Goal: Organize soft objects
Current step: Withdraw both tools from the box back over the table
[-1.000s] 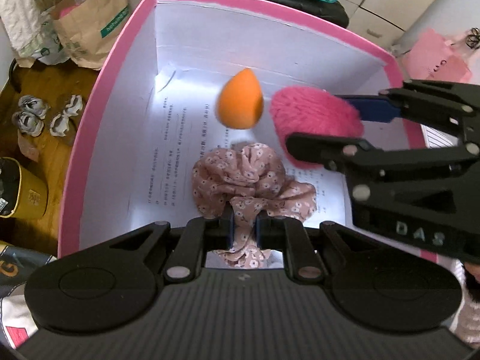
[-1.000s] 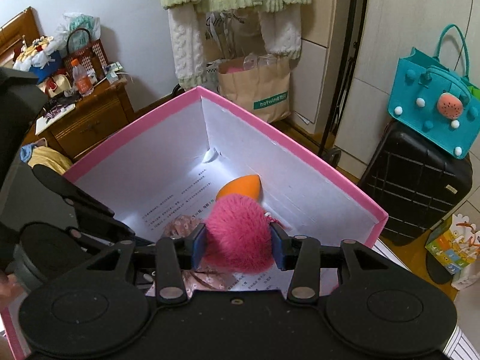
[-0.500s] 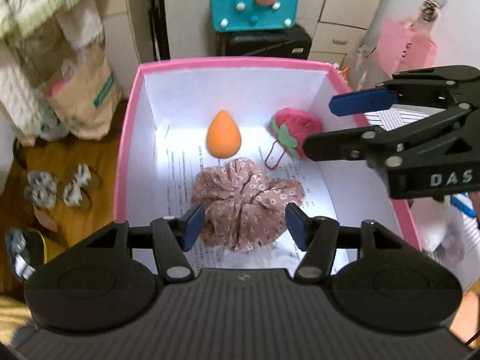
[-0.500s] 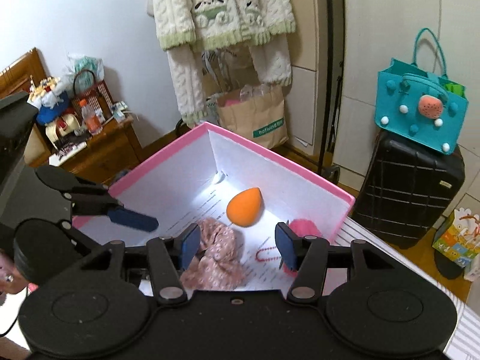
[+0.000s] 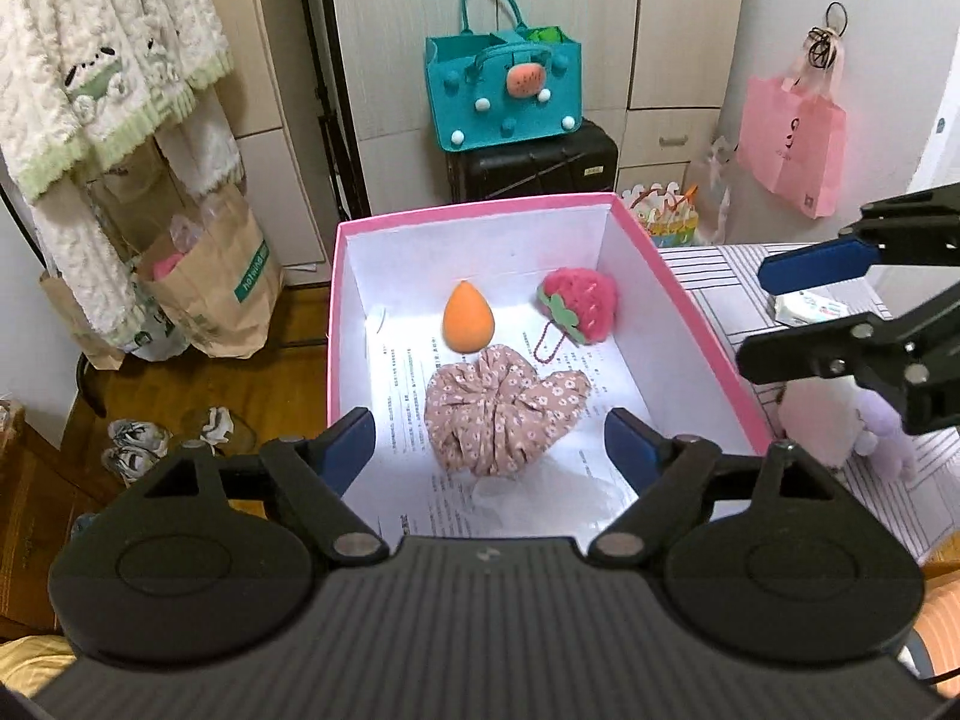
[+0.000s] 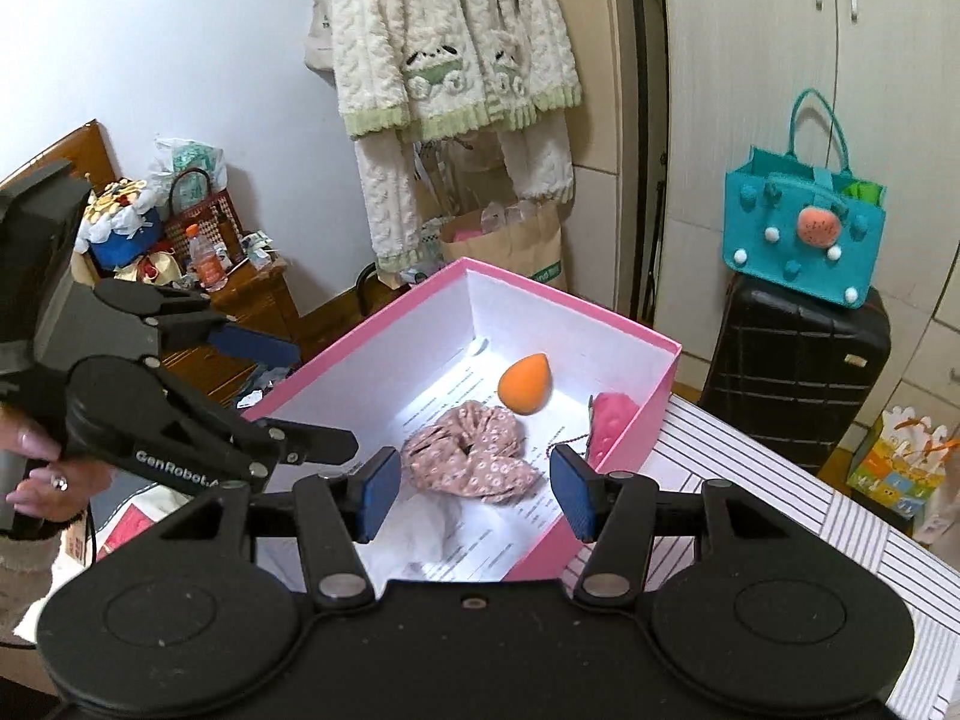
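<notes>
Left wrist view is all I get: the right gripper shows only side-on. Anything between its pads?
Observer: No. The right gripper stands open and empty; its jaws have just been opening.
Operator: Who holds the left gripper?
Observer: A hand wearing a ring holds the left gripper; its jaws have just been opening too, empty.
Operator: What's beyond it?
Observer: A cluttered wooden cabinet.

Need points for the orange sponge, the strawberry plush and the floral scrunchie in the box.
orange sponge [image 5: 468,324], left wrist view, middle of its rounded body
strawberry plush [image 5: 585,306], left wrist view, pink fuzzy body
floral scrunchie [image 5: 501,414], left wrist view, gathered centre of the fabric
</notes>
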A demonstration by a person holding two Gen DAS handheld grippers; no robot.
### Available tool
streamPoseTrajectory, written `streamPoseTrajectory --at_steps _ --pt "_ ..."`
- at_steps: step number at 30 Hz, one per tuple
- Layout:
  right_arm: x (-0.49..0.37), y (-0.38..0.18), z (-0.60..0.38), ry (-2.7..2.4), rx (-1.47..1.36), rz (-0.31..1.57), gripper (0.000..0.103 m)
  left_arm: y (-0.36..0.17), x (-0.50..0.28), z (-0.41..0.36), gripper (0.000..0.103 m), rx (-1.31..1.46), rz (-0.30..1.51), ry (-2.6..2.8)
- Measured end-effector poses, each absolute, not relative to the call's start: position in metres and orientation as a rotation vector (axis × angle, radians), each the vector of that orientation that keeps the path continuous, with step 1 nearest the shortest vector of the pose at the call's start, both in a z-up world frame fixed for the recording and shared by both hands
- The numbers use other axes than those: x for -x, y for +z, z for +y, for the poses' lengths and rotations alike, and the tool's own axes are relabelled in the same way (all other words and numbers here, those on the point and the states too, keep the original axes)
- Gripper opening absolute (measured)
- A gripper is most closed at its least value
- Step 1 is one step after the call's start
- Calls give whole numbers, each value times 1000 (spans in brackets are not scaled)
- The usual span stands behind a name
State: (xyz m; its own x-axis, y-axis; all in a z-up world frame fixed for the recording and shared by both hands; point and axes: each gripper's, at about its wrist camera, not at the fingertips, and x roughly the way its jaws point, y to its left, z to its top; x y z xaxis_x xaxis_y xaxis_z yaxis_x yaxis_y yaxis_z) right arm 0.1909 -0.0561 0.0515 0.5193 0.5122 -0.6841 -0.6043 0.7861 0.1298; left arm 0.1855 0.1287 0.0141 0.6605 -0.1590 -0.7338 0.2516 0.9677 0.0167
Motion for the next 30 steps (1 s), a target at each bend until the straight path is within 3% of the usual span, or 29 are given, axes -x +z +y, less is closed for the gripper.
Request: streamPoseTrajectory --at_steps 16,30 --pt "-106 86 -77 671 181 714 65 53 -110 112 97 -186 760 -303" --pt "-42 82 -117 601 225 722 74 60 -66 80 100 -219 763 -419"
